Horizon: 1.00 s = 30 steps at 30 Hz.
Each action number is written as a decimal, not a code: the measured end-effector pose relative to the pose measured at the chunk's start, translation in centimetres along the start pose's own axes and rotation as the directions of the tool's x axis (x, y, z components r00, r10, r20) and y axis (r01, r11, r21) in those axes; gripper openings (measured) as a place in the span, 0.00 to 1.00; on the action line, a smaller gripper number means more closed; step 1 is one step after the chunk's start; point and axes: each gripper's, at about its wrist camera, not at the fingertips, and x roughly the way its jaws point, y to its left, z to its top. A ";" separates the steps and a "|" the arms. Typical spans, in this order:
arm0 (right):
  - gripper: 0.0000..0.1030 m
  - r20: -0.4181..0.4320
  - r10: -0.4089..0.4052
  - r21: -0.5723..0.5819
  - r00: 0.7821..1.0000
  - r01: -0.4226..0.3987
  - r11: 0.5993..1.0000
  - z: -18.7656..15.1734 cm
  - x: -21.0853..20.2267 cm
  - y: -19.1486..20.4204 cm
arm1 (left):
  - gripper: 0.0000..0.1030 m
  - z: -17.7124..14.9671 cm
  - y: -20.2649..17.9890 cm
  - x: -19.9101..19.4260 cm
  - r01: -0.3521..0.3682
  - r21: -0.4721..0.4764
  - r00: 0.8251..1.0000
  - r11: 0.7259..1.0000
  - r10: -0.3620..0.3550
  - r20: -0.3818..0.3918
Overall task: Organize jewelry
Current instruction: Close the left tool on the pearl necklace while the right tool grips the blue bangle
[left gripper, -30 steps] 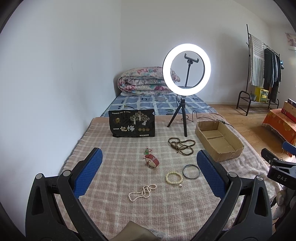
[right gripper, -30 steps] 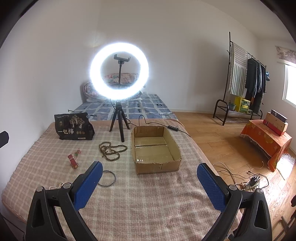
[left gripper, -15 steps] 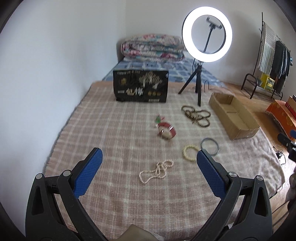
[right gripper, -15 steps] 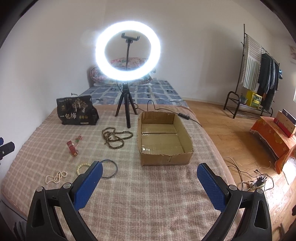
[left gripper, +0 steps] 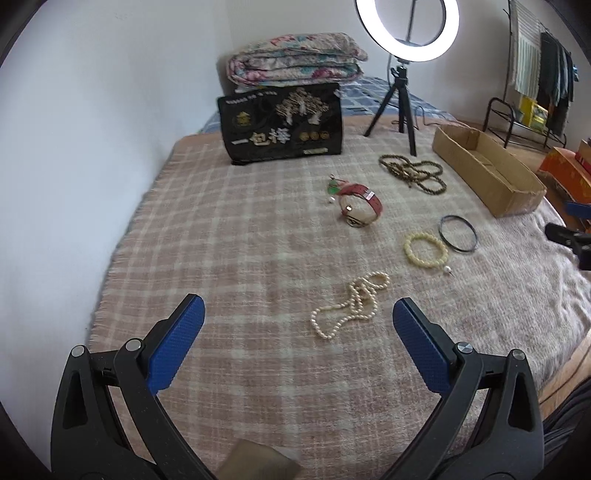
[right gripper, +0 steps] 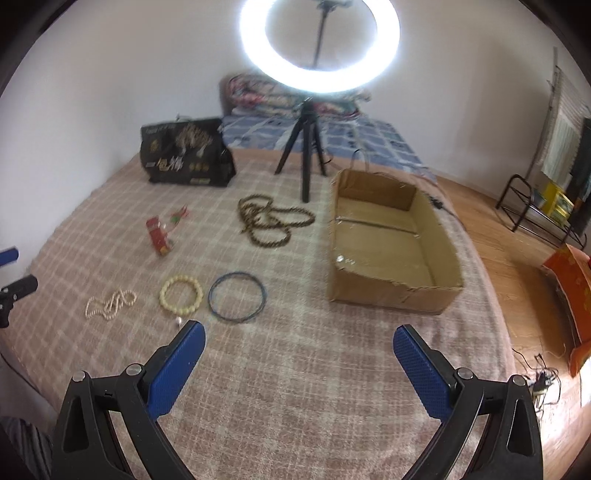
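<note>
1. The left gripper [left gripper: 297, 310] hangs over the plaid blanket [left gripper: 229, 236] with its blue pads [left gripper: 173, 343] spread wide and nothing between them.
2. A black bag [left gripper: 280, 123] with gold print stands at the far left of the blanket, in front of a folded quilt [left gripper: 295, 55].
3. The pearl necklace [left gripper: 351, 302] lies in a loose tangle just ahead of the left gripper, nearer its right finger.
4. The red watch [left gripper: 360, 205] lies farther back, near the middle, with a small green and red trinket [left gripper: 334, 186] just beside it.
5. The cream bead bracelet [left gripper: 424, 249] lies right of the necklace, and the dark bangle [left gripper: 458, 229] lies just beside it; whether they touch I cannot tell.
6. The brown bead strand [left gripper: 413, 171] sprawls behind them, close to the tripod [left gripper: 400, 107] of the lit ring light [left gripper: 408, 29].
7. The cardboard box [right gripper: 391, 240] sits open on the right side of the blanket, well apart from the bracelet and bangle, with no jewelry in it.
8. The right gripper [right gripper: 299, 338] hovers above the near blanket, pads parted wide and holding nothing; the bangle lies just past its left fingertip.
</note>
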 end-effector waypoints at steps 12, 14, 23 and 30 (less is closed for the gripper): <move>1.00 -0.116 0.062 -0.040 0.991 -0.067 0.997 1.0 6.3 1.3 | 0.81 -0.6 -2.0 4.9 0.108 0.060 0.991 0.992 -0.102 -0.091; 1.00 -0.131 0.065 -0.089 0.989 -0.077 0.993 1.0 7.1 2.3 | 0.79 -0.5 -2.4 5.8 0.127 0.073 0.988 0.989 -0.120 -0.098; 1.00 -0.180 0.073 -0.110 0.981 -0.094 0.990 1.2 10.6 3.2 | 0.69 -0.2 -3.4 9.6 0.184 0.111 0.975 0.977 -0.167 -0.148; 1.00 -0.209 0.111 -0.039 0.972 -0.121 0.992 1.5 12.5 2.8 | 0.57 -0.4 -3.6 11.9 0.186 0.109 0.971 0.977 -0.165 -0.174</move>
